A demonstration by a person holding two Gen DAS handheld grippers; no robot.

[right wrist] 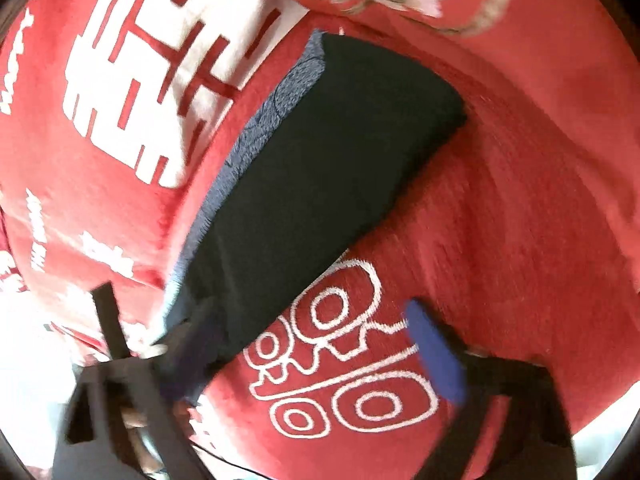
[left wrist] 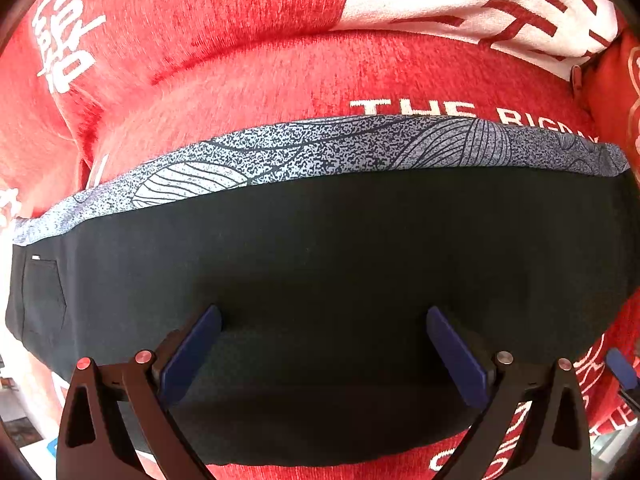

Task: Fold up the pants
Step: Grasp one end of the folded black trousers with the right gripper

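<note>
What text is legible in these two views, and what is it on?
"THE" in white on the red blanket, just above the pants.
"BIGDA...", probably; same line, cut off by the pants' patterned band.
Large white Chinese-style characters on the blanket: seen, not read.
Small tag on the pants' pocket: too small.
Right wrist view: blurred lettering, unreadable.

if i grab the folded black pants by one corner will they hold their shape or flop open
Probably flop: the black pants lie as soft, flat layers that follow the curve of the red blanket beneath, so they look limp, not stiff. The layers seem merely stacked, with the speckled layer peeking out along one edge, so one corner would likely lift only the top layer. They look light and unlikely to roll.
</note>
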